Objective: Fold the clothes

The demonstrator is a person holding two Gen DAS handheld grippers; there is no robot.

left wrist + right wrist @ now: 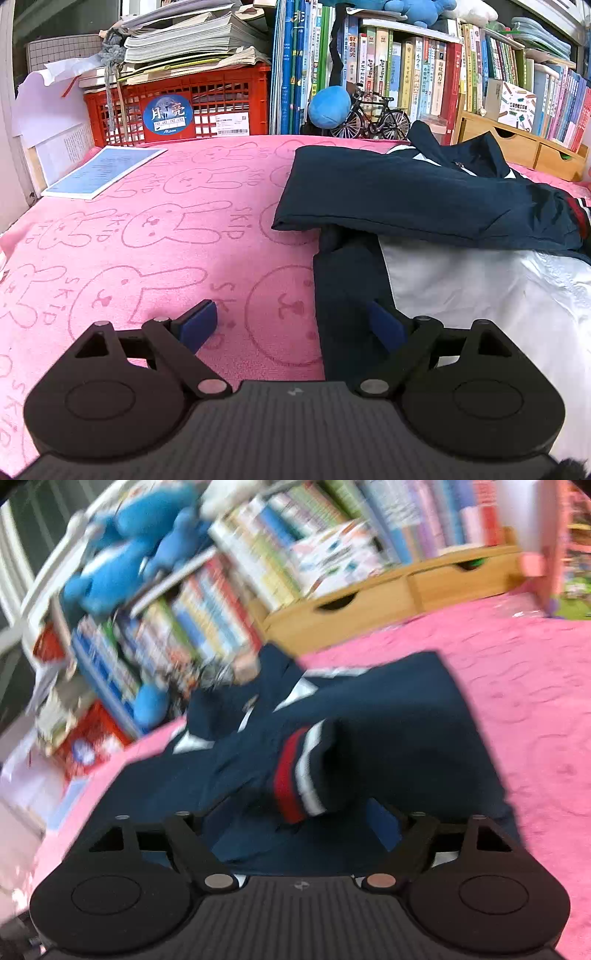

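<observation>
A navy-blue jacket with white lining and a red-and-white striped cuff (424, 192) lies on the pink rabbit-print towel (147, 229) covering the tabletop. The left tool (295, 325) hovers wide at its near-left edge, gripping nothing. The right tool (295, 823) stands wide over the striped cuff (303, 771), empty.

A pink towel (155, 229) printed with rabbit outlines covers the desk. Along its back edge stands a red plastic crate (177, 107) with a round blue sticker, piled high with stacked papers (192, 40). Beside it a packed row of upright books (406, 74) runs to the right, with a blue plush toy (328, 107) and a small model bicycle (373, 116) in front. A wooden drawer unit (517, 144) sits at the far right, and a blue booklet (105, 170) lies at the left.
</observation>
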